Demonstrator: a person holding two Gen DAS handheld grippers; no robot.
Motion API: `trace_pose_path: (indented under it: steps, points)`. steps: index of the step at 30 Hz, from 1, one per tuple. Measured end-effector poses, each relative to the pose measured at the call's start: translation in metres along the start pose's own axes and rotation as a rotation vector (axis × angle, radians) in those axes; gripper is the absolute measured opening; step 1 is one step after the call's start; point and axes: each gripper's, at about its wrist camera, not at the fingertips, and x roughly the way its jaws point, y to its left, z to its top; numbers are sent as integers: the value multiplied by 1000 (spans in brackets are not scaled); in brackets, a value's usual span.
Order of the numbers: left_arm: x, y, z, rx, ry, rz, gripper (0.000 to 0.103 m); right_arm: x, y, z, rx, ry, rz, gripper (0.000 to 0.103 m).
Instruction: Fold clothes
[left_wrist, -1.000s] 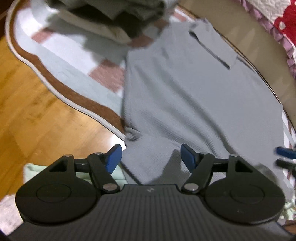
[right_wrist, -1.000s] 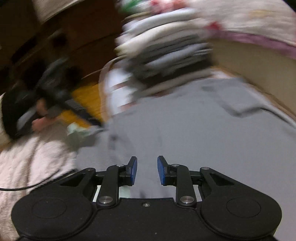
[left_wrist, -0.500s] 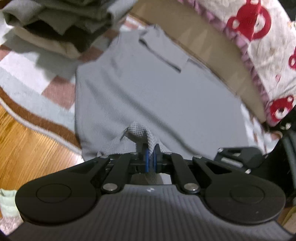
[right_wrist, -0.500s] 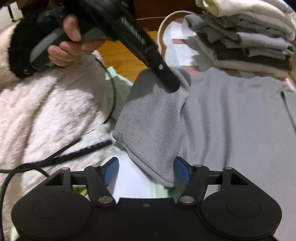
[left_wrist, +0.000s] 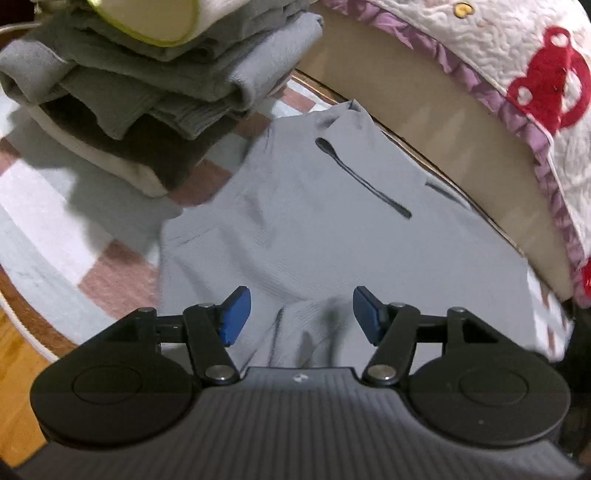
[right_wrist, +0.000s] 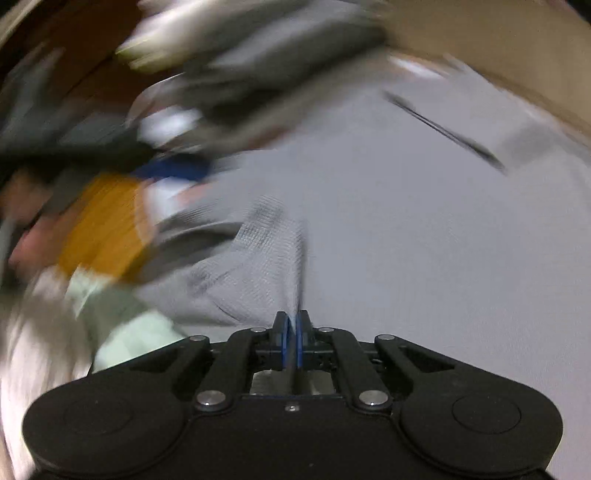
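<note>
A grey collared shirt (left_wrist: 332, 229) lies spread on the checked rug (left_wrist: 44, 229), its collar and dark placket toward the bed. My left gripper (left_wrist: 301, 314) hangs just above a raised fold of the shirt's hem; its jaws are opening and the blue pads stand clear of the cloth. In the blurred right wrist view my right gripper (right_wrist: 293, 334) is shut on a pinched fold of the grey shirt (right_wrist: 424, 240), which rises in a ridge from the pads.
A stack of folded clothes (left_wrist: 147, 85) stands on the rug at the upper left. A bed with a white and red quilt (left_wrist: 517, 74) borders the shirt on the right. Wooden floor (left_wrist: 14, 354) lies at the lower left. A pale green cloth (right_wrist: 122, 332) lies left of the right gripper.
My left gripper let go of the hem fold and opened, moving toward the clothes stack. My right gripper went from wide open around the hanging fold to shut on it, moving fast.
</note>
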Motion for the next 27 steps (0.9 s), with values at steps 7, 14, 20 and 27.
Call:
trace_pose_path:
  steps: [7,14,20,27]
  points:
    - [-8,32,-14,-110,65,-85,62,-28,-22,-15,171,-96,168,33]
    - [25,7,-29,10,146,-14,37,-41,45,-29,-223,-86,138,54]
    - [6,-3,-27,22,-10,-83,2,-25,74,-35,-401,-82,14,62]
    - [-9,5,-22,-58,-112,-182,2,-5,69,-29,-405,-84,-78,67]
